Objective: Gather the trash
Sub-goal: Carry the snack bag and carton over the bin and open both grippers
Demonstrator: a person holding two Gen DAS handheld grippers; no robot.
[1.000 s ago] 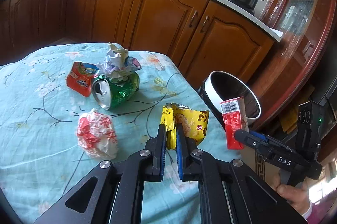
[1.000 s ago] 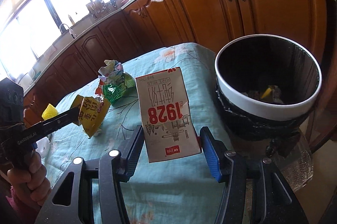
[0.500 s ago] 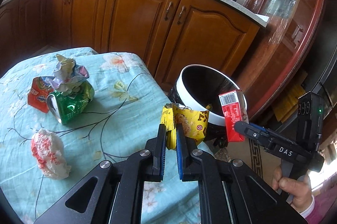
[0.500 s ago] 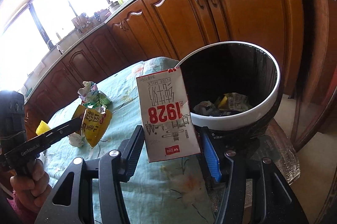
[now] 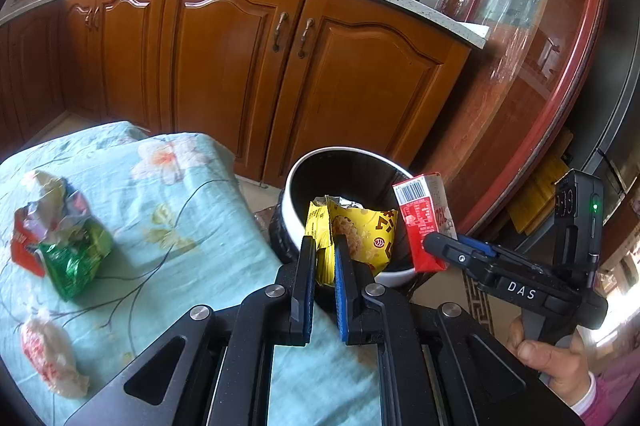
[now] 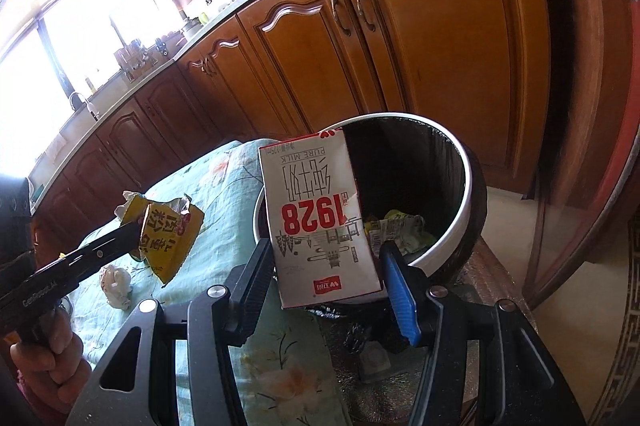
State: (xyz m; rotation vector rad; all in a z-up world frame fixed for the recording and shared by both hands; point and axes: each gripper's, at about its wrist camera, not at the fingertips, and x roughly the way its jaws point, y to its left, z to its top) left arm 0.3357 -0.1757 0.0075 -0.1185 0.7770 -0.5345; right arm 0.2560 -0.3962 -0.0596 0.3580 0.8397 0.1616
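My left gripper (image 5: 323, 246) is shut on a yellow snack wrapper (image 5: 360, 238), which hangs over the near rim of the white-rimmed black trash bin (image 5: 340, 154). My right gripper (image 6: 326, 266) is shut on a red and white milk carton (image 6: 320, 222), upside down, in front of the bin (image 6: 472, 178). In the left wrist view the carton (image 5: 424, 218) stands at the bin's right edge in the right gripper (image 5: 444, 250). The right wrist view shows the wrapper (image 6: 168, 238) left of the bin, over the table's edge. Crumpled trash lies in the bin.
On the teal flowered tablecloth (image 5: 168, 226) lie a crushed green can (image 5: 76, 262), a red wrapper (image 5: 20, 242), crumpled paper (image 5: 52, 198) and a red-white wad (image 5: 48, 358). Wooden kitchen cabinets (image 5: 248, 66) stand behind the bin, a glass-fronted cabinet (image 5: 540, 26) to the right.
Both grippers have carried their loads off the table toward the bin, which now sits closer and larger. The wrapper has come over the bin's rim; the table's trash has slid left.
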